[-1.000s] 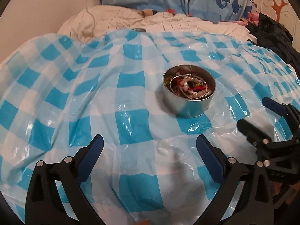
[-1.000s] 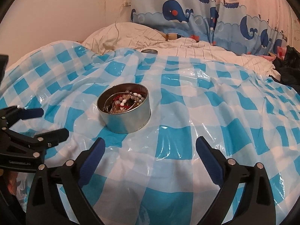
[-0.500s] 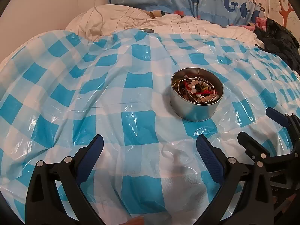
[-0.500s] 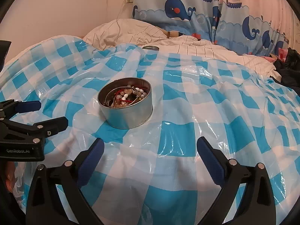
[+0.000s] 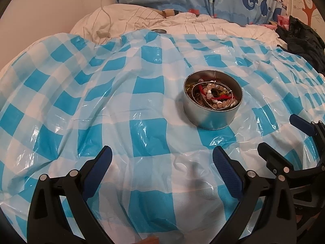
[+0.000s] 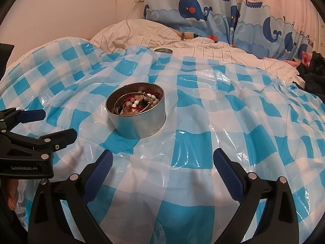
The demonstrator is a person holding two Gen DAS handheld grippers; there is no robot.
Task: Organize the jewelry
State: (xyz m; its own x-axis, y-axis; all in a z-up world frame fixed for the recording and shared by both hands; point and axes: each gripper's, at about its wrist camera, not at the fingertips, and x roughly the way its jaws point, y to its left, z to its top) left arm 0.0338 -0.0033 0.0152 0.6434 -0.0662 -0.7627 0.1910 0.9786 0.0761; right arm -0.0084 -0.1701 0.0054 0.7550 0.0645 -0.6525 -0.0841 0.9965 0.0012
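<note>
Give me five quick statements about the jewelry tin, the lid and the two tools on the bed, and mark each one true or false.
1. The round metal tin holds beaded bracelets and a red cord. True.
2. The tin's lid is on. False: the tin is open, and a small round lid lies far behind it at the edge of the checkered plastic sheet.
3. The left tool is open and holds nothing. True.
4. The right tool grips a bracelet. False: it is open and empty, short of the tin.
5. Loose jewelry lies scattered on the sheet. False: all visible jewelry sits inside the tin.
</note>
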